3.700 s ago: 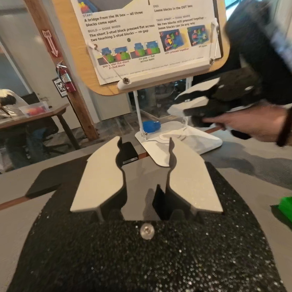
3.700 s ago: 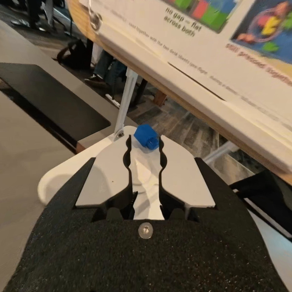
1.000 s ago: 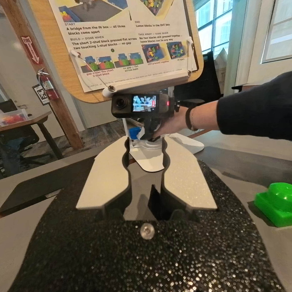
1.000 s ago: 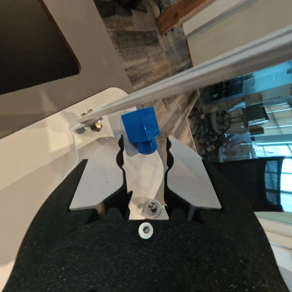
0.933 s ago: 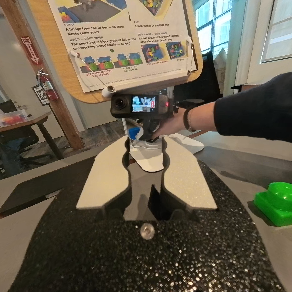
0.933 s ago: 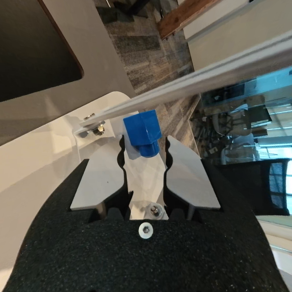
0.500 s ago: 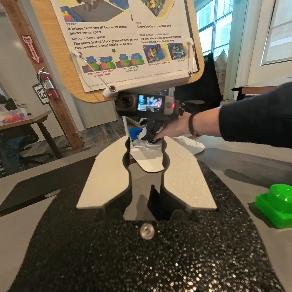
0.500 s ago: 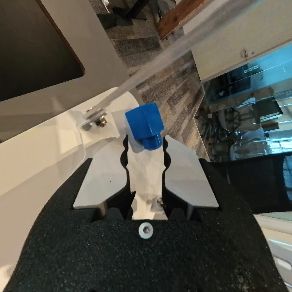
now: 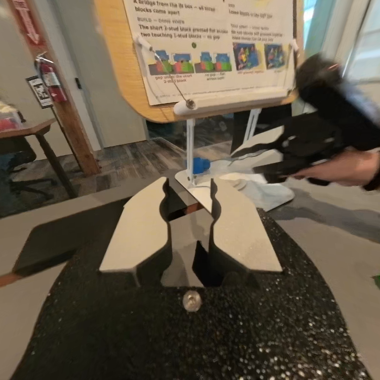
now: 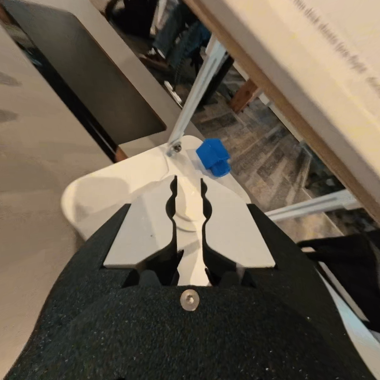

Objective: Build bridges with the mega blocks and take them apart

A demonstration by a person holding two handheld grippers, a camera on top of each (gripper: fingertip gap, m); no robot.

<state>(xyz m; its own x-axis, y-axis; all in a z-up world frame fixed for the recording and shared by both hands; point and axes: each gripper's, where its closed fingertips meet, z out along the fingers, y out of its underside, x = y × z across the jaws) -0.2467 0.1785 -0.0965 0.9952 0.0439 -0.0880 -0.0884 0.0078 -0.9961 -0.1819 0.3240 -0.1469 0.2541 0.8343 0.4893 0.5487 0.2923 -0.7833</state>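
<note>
A blue one-stud block (image 9: 198, 165) lies on its side on the far edge of the white stand base (image 9: 273, 197), right behind the stand's post. My left gripper (image 9: 190, 183) is open and empty, low over the grey table, short of the base. My right gripper (image 10: 188, 180) is empty, its jaws a narrow gap apart, over the base (image 10: 102, 185). The block (image 10: 213, 158) sits just beyond its tips, to the right. In the left wrist view a hand holds the right gripper (image 9: 244, 157) right of the block. A green block (image 9: 377, 281) peeks in at the right edge.
The instruction board (image 9: 205, 51) on its white posts (image 9: 190, 148) stands over the base and overhangs the right gripper. A dark mat (image 9: 51, 246) lies on the grey table (image 9: 329, 236). Beyond the table edge are floor, a wooden post and another desk. The tips of one gripper are about 15 cm away from the tips of the other.
My right gripper has drawn back from the blue block and its jaws have narrowed; the block stays on the base. My left gripper has shifted, and the green block has slid nearly out of view.
</note>
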